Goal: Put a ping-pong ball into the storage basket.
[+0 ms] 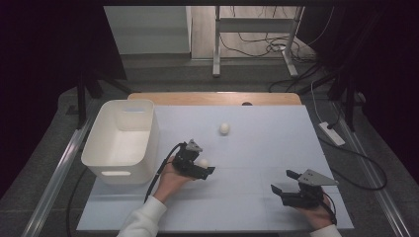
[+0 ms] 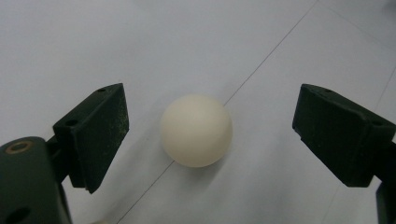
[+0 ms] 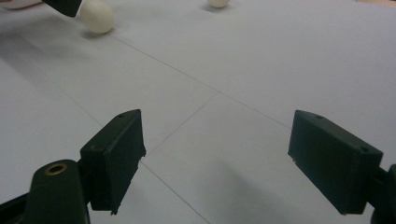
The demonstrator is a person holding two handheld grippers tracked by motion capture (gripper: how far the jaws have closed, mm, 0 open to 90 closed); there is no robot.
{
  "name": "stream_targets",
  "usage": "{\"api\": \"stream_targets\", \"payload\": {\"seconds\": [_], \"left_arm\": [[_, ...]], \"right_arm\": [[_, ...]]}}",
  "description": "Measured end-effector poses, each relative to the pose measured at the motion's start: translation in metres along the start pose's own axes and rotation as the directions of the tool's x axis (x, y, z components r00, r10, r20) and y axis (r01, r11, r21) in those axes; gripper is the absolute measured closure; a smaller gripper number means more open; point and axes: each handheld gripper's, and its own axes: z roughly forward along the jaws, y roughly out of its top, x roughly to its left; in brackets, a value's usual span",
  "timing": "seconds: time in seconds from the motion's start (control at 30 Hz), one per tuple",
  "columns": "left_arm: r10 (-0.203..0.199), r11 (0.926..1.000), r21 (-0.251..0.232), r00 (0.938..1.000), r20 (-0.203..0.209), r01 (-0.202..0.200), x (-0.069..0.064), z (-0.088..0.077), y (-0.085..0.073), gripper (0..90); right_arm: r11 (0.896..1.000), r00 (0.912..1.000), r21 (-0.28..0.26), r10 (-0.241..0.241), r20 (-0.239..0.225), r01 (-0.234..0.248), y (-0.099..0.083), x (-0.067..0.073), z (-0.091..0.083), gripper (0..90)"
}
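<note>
White board (image 1: 257, 148) covers most of the table top, its bare surface crossed by a few thin seam lines, and it leaves wide room for travel in the middle and on the right. At the left edge stands a white plastic bin (image 1: 148, 129), open at the top, with nothing visible inside; its right wall is the one tall obstacle near the work. Right of the bin, the left gripper (image 1: 201, 166) is at the grasping step: its jaws are spread wide on either side of a cream ball (image 2: 196, 130) that rests on the board, and neither pad touches it yet. Judging from this, the next move calls for a squeeze centred on the ball, gently enough that it does not roll out, then a lift and a short carry left, high enough to clear the bin's rim. The right gripper (image 1: 282, 180) sits near the front right of the board, jaws parted and empty, well apart from the other hand. Smallest of all, a second ball (image 1: 225, 128) lies farther back near the middle, alone and with free space all round it.
</note>
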Motion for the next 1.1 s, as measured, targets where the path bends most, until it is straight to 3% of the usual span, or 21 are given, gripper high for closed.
{"api": "stream_targets", "payload": {"seconds": [0.7, 1.1], "left_arm": [[0.000, 0.9989, 0.046, 0.9997, -0.023, 0.001, 0.004, 0.012, -0.003, 12.2], [0.005, 0.9980, 0.063, 0.9994, -0.033, -0.003, 0.006, 0.013, -0.004, 22.7]], "right_arm": [[1.000, 1.0000, 0.005, -0.004, 0.004, 0.004, 0.000, 0.000, 0.000, 18.2], [1.000, 1.0000, 0.003, -0.004, 0.007, 0.004, 0.000, 0.000, 0.000, 18.3]]}}
